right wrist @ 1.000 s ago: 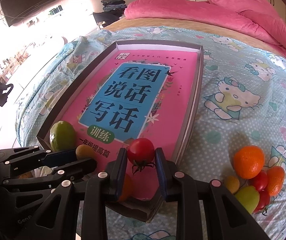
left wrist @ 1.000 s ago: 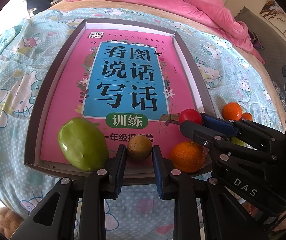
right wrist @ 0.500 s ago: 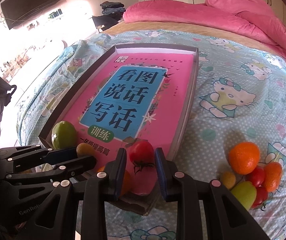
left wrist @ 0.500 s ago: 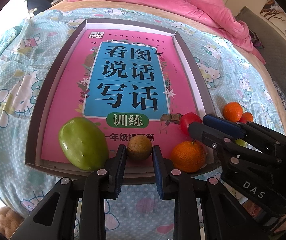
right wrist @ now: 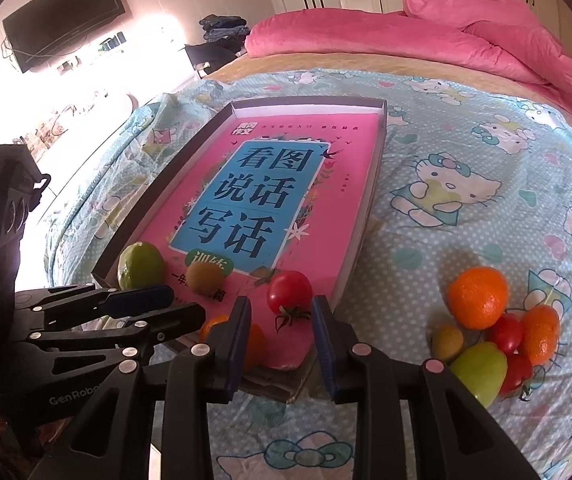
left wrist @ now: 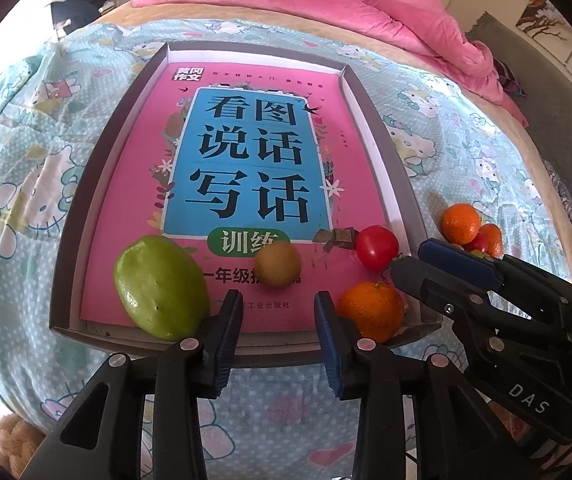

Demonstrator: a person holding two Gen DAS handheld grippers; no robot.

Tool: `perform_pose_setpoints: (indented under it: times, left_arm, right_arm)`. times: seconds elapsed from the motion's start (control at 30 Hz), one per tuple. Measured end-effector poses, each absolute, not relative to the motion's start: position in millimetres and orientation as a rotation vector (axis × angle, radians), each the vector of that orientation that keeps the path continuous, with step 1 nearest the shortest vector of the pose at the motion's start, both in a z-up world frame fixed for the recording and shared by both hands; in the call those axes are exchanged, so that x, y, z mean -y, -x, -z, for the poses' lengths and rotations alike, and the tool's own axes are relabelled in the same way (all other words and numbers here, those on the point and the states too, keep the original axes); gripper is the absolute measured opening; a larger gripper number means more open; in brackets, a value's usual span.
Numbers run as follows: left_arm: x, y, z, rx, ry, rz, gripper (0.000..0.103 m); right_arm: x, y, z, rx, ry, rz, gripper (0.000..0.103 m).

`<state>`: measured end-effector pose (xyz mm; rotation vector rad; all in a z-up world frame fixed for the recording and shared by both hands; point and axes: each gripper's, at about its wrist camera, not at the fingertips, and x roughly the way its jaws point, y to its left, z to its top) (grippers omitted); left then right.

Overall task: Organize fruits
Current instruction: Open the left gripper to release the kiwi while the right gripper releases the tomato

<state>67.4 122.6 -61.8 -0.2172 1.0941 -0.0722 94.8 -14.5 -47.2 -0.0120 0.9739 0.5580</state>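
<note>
Moved: the left gripper [left wrist: 278, 322] has let go of the brown fruit [left wrist: 277, 264], which a second ago sat between its pads and now lies free just beyond them; the tomato [right wrist: 290, 293], clamped before, has likewise slipped forward of the right gripper [right wrist: 281, 328].
Left jaws: opening, pads apart, nothing between them.
Right jaws: opening only slightly; the tomato sits just past the tips, its stem between them, and no pad presses on it.
Landmark: the tray [left wrist: 97, 184], a shallow dark-walled box on the bedsheet [right wrist: 466, 152] with a pink book [left wrist: 245, 148] filling its floor.
Fruit in tray: all four at the tray's near end; green fruit [left wrist: 161, 286] in the left corner, brown fruit mid-edge, orange [left wrist: 372, 312] in the right corner, tomato just behind the orange.
Left view only: the orange in full, unblocked, and the right gripper reaching in from the tray's right side.
Right view only: the loose pile [right wrist: 494, 336] right of the tray, well apart from it, seen whole: oranges, tomatoes, a green fruit and a small brown one touching each other. Here a finger hides most of the tray's orange.
Looks: green fruit glossy and oval; brown fruit small, dull, round; tomato shiny red with a green calyx; orange dimpled.
</note>
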Motion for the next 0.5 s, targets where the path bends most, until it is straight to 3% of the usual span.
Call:
perform_pose_setpoints:
  times: [0.27, 0.33, 0.5]
  left_arm:
    - [-121.9, -64.5, 49.7, -1.042, 0.208, 0.065, 0.055]
    - [-121.4, -63.7, 46.0, -1.030, 0.204, 0.062, 0.058]
    - [-120.3, -62.4, 41.0, -1.013, 0.193, 0.062, 0.061]
  right_arm:
    - [18.2, -91.1, 43.3, -0.966, 0.001, -0.556, 0.038]
    - [20.2, -89.5, 41.7, -0.959, -0.003, -0.555, 0.045]
    - [24.6, -85.4, 36.4, -0.941, -0.013, -0.552, 0.046]
